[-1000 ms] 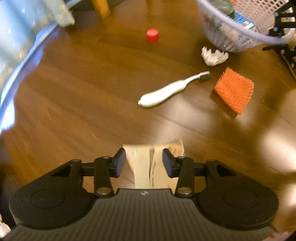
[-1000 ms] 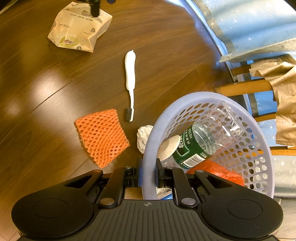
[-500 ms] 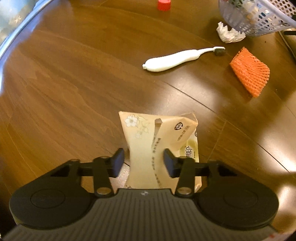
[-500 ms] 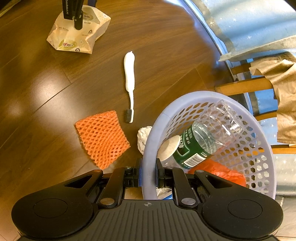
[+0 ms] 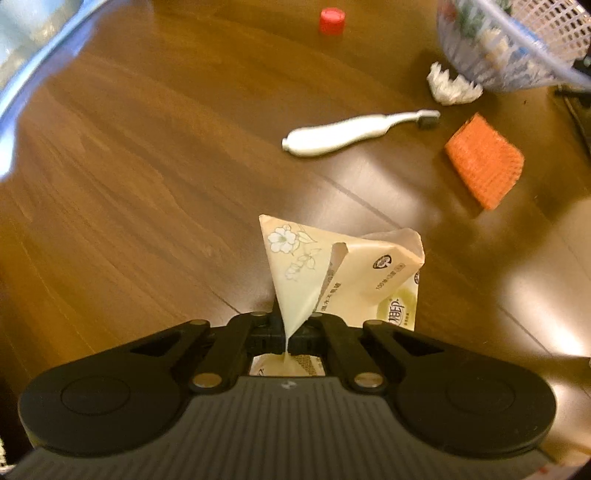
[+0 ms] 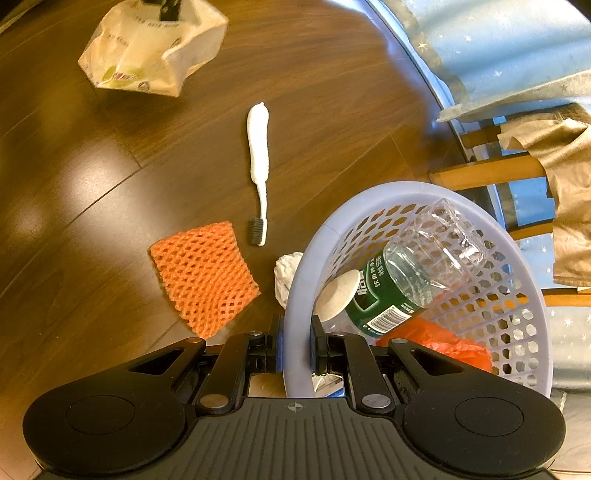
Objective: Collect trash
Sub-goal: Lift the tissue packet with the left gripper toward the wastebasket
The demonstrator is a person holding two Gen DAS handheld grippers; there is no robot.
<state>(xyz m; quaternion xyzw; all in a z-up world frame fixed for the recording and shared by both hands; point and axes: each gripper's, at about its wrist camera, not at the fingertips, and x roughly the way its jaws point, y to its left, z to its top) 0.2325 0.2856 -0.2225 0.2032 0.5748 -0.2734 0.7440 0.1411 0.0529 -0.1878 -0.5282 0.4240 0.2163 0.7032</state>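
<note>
left gripper (image 5: 287,334): jaws pinched tight on a fold of the one beige tissue pack (image 5: 343,273); pack bunched up just ahead of the fingers, over the wooden floor (image 5: 147,166)
right gripper (image 6: 297,349): jaws nearly closed, clamped on the rim of the one lavender basket (image 6: 295,295); basket ahead and right of it
loose trash, 4 items: one white toothbrush (image 6: 258,147) straight ahead of right gripper; one orange foam net (image 6: 203,275) just ahead-left; one crumpled white tissue (image 6: 286,273) touching basket wall; one red cap (image 5: 332,21) far ahead of left gripper
in basket: one clear bottle (image 6: 406,273) with green label; one round beige pad (image 6: 338,293); one orange-red wrapper (image 6: 436,341)
</note>
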